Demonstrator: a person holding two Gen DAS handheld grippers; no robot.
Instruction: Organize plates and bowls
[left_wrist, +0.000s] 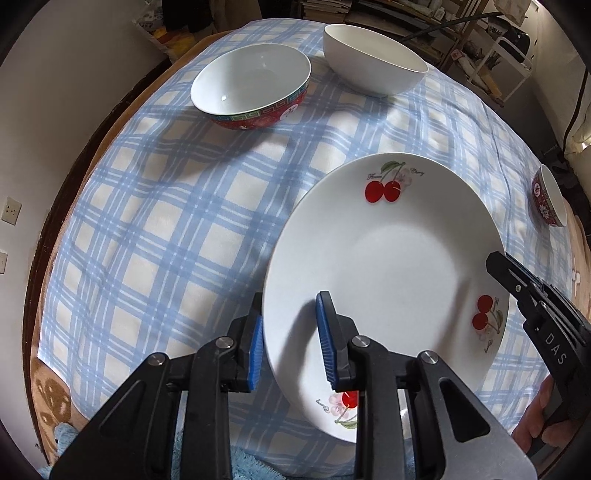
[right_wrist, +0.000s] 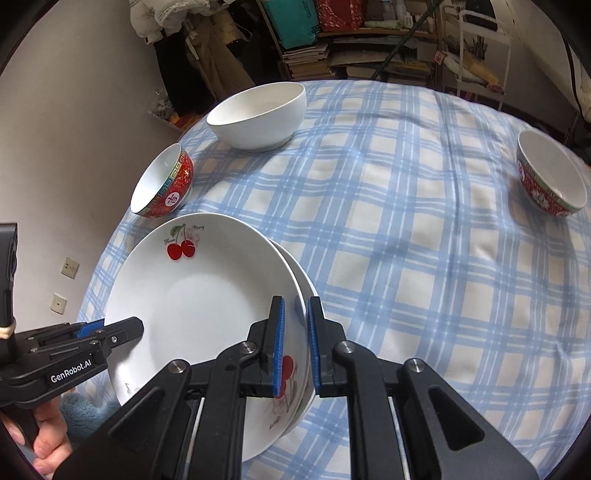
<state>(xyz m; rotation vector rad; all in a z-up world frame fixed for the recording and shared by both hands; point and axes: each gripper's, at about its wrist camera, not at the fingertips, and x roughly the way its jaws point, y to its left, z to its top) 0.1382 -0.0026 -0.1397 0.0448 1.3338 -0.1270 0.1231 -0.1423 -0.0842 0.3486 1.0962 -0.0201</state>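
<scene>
Stacking step: both grippers, left (left_wrist: 290, 341) and right (right_wrist: 295, 345), grasp the white cherry-print plate's (left_wrist: 388, 266) rims; next, release onto the lower plate (right_wrist: 301, 291)

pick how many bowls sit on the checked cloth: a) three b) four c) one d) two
a: the right wrist view shows a white bowl, a red bowl near it, and a second red bowl far off to the right, all on the cloth.
</scene>
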